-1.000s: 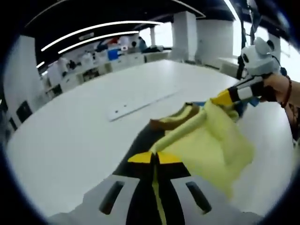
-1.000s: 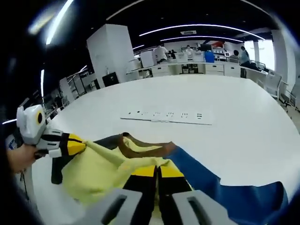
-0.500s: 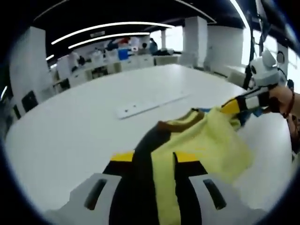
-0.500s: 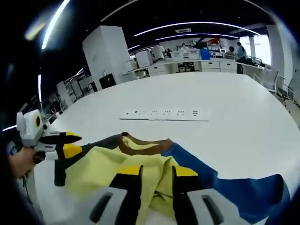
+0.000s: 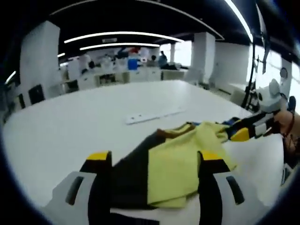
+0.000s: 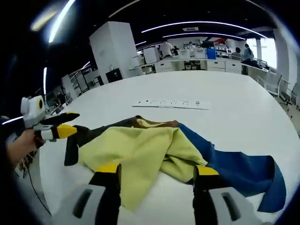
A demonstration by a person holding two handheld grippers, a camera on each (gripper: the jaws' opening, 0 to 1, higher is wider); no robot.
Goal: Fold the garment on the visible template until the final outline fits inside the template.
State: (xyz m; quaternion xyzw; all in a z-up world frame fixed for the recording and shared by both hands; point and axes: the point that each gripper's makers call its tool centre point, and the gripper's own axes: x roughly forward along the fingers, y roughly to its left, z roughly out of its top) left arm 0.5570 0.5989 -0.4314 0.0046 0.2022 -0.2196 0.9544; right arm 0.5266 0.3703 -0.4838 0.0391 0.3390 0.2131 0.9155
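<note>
A garment lies crumpled on the white table (image 5: 70, 126), with a pale yellow part (image 6: 140, 145), a blue part (image 6: 234, 168) and a dark brown part (image 6: 89, 133). In the left gripper view the yellow cloth (image 5: 180, 161) and dark cloth (image 5: 131, 168) lie on the table just beyond my left gripper (image 5: 154, 156), whose jaws are wide open and hold nothing. My right gripper (image 6: 157, 169) is also wide open, above the yellow cloth's near edge. The right gripper (image 5: 236, 130) shows by the garment's far end, and the left gripper (image 6: 70, 123) shows open over the dark part.
A long white power strip (image 5: 154, 115) (image 6: 171, 103) lies on the table beyond the garment. A person's hand (image 5: 286, 126) (image 6: 18, 145) holds each gripper. Desks, pillars and people stand far off at the back of the room.
Both grippers were shut on the yellow cloth a second ago; both have opened wide and let it go. The cloth has dropped and settled flat on the table.
</note>
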